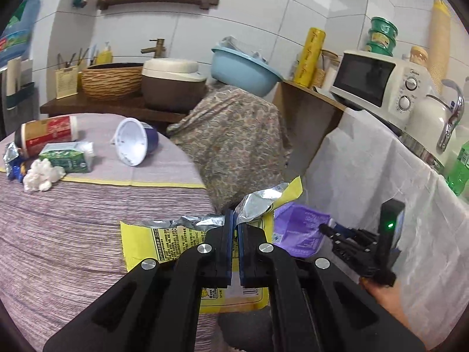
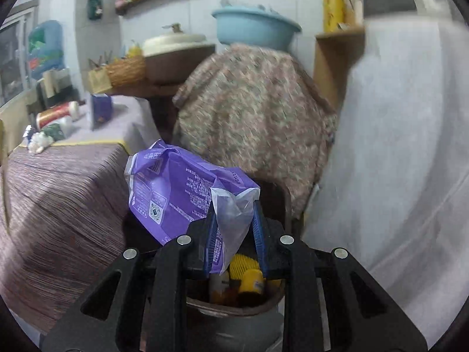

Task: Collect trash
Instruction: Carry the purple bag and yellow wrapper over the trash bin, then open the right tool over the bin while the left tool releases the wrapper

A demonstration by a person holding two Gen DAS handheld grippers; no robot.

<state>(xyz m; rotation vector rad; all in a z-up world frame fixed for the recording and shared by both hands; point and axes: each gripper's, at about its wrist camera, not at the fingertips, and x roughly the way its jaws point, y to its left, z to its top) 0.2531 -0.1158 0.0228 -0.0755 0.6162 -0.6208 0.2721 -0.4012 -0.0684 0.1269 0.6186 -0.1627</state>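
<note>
You are at the drop-off step, with a piece of trash in each hand. Your left gripper (image 1: 234,228) is pressed tight on the foil edge of a yellow snack wrapper (image 1: 152,240), which hangs off the edge of the striped tablecloth (image 1: 73,234). Your right gripper (image 2: 234,223) pinches a purple plastic package (image 2: 176,193), its jaws held slightly apart by the crumpled film, right over the trash bin (image 2: 234,308); a yellow cap and other refuse already lie inside.

The next move, as I judge it, calls for you to spread the right jaws so the package falls in, then bring the wrapper over the same opening. A paper cup (image 1: 134,143), a green carton (image 1: 66,157), a crumpled tissue (image 1: 41,176) and a red-labelled bottle (image 1: 47,135) remain on the table.
</note>
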